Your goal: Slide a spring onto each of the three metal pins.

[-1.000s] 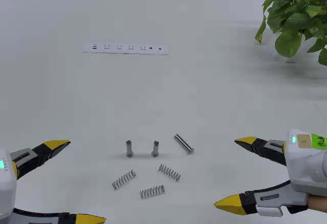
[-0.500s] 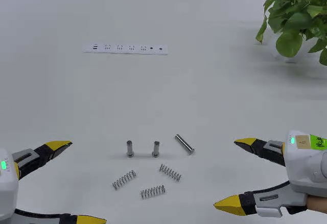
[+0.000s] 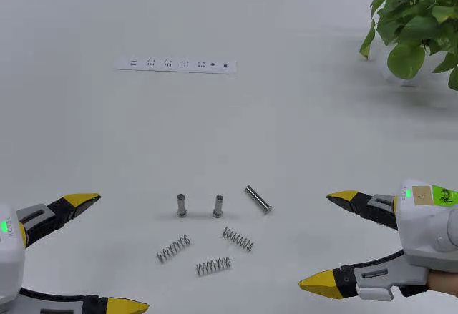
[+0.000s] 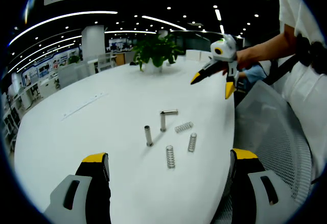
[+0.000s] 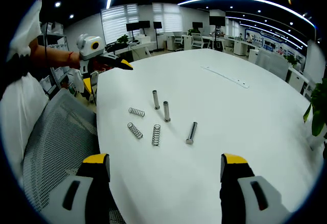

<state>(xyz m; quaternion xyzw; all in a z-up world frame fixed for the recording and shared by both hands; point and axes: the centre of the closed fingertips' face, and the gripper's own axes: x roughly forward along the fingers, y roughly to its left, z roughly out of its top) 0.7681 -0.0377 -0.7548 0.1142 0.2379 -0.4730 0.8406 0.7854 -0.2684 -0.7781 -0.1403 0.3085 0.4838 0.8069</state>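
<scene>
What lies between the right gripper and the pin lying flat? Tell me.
Bare table, seen in the head view: nothing sits between the right gripper and the lying pin.

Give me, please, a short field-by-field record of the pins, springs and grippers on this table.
surface: white table
upright pins: two silver metal pins, standing side by side
lying pin: third silver metal pin, on its side, right of them
springs: three coiled wire springs, loose on the table, none on a pin
left gripper: yellow-tipped, open, empty
right gripper: yellow-tipped, open, empty
far side: white power strip; green leafy plant
</scene>
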